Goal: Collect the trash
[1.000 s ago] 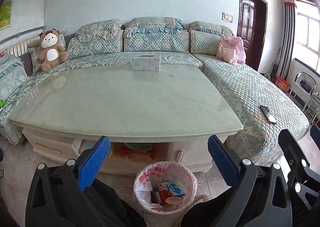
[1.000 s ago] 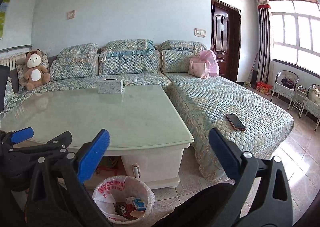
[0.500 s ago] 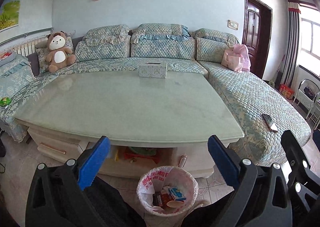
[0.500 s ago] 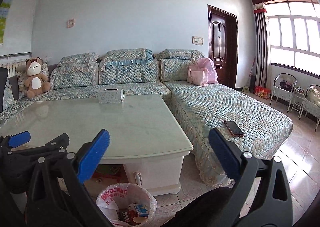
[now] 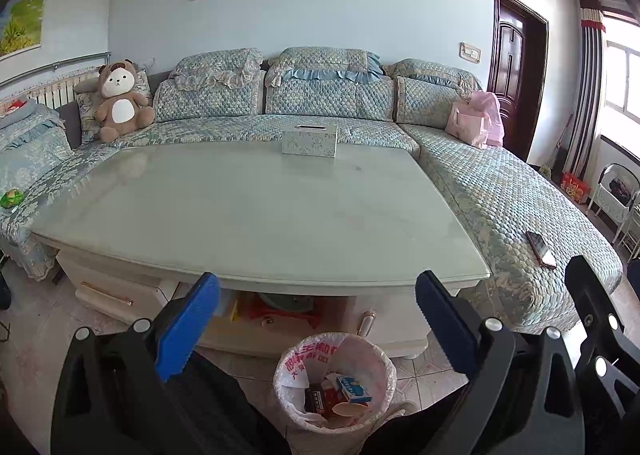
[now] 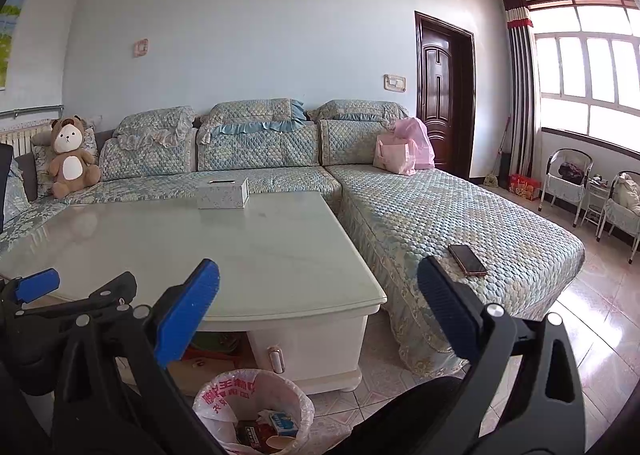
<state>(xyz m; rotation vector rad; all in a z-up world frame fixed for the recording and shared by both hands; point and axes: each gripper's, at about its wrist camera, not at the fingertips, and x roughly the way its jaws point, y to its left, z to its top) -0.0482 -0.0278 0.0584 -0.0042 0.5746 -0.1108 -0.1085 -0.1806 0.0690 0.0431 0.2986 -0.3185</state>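
A small bin [image 5: 335, 383] lined with a pink-white plastic bag stands on the floor in front of the coffee table; it also shows in the right wrist view [image 6: 253, 409]. Inside lie a blue-white carton [image 5: 353, 389], red wrappers and a cup. My left gripper [image 5: 316, 307] is open and empty, held above the bin. My right gripper [image 6: 318, 297] is open and empty, to the right of the left one. The left gripper shows at the left edge of the right wrist view [image 6: 36, 287].
A glass-topped coffee table [image 5: 256, 207] carries a tissue box [image 5: 309, 139]. An L-shaped quilted sofa [image 5: 500, 191] wraps around it, with a teddy bear [image 5: 120, 101], a pink bag [image 5: 474, 123] and a phone [image 6: 467, 259]. Folding chairs [image 6: 568, 183] stand by the window.
Both grippers have risen and tilted up, so the bin sits lower in both views and more wall and ceiling show. Both jaws stay open and empty.
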